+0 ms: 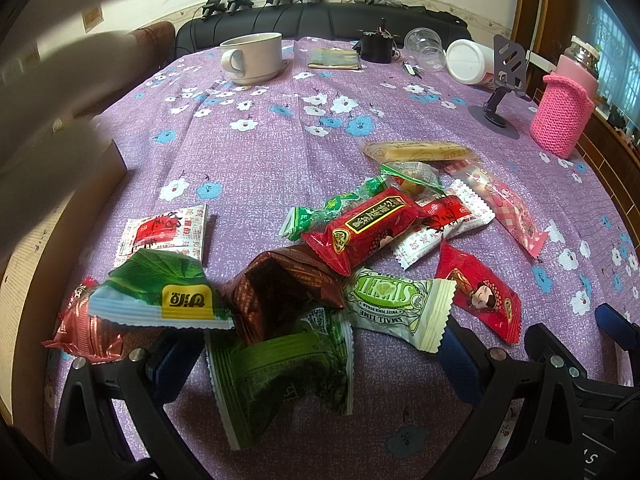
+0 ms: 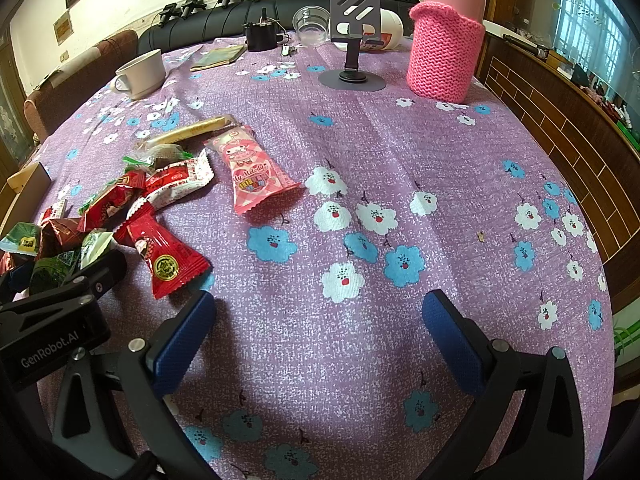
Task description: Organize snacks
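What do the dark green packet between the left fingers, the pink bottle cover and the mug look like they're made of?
The dark green packet looks like glossy plastic film: it shines, crinkles, and has crimped edges. The pink bottle cover is knitted yarn, matte, with visible stitches. The mug seems glazed ceramic, smooth and off-white, though it might be plastic.

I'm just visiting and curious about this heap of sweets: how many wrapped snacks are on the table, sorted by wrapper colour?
Green wrappers: 5
Red wrappers: 3
White-and-red wrappers: 2
Brown wrapper: 1
Pink wrapper: 1
Beige wrapper: 1
Total: 13 visible; the pile could hide more.
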`<state>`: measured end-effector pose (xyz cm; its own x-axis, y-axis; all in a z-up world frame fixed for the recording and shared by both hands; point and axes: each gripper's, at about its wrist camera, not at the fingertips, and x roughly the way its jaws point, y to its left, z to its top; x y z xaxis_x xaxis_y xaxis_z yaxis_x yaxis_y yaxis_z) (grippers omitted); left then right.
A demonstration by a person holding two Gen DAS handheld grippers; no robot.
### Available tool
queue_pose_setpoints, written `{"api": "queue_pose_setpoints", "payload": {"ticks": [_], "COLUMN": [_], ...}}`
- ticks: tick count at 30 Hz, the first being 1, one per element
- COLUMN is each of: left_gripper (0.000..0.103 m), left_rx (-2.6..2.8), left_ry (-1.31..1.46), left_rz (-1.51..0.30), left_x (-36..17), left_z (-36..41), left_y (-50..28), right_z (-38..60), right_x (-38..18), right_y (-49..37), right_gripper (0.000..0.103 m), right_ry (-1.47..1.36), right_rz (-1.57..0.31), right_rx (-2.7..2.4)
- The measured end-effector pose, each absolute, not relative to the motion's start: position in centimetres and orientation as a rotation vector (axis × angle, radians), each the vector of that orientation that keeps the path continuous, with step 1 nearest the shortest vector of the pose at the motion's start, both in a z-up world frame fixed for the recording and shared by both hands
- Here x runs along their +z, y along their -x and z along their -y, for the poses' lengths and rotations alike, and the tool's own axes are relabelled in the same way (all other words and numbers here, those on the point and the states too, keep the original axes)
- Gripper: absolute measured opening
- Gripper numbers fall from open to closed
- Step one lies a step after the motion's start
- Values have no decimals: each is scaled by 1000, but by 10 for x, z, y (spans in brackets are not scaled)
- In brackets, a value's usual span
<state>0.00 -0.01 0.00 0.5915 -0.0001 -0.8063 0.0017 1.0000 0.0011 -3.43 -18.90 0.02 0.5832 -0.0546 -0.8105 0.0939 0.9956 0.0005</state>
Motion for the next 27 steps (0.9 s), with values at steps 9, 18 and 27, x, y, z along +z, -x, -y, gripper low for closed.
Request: {"api": "queue_pose_setpoints", "payload": {"ticks": [9, 18, 27], "left_gripper": [102, 102, 102], "left_rx": [-1, 3, 2], "left_ry": [-3, 4, 7], "left_rz": [-937, -935, -937], "left_x": [0, 2, 2], "left_z": [0, 1, 3], "left_y": [1, -1, -2], "right_z": [189, 189, 189], "right_x": [0, 0, 0], "right_y": [34, 34, 34], "right_gripper": [103, 103, 103], "right_ry": [-45, -45, -44], "right_rz": [-944, -944, -944], "right_rx": [-87, -87, -87]}}
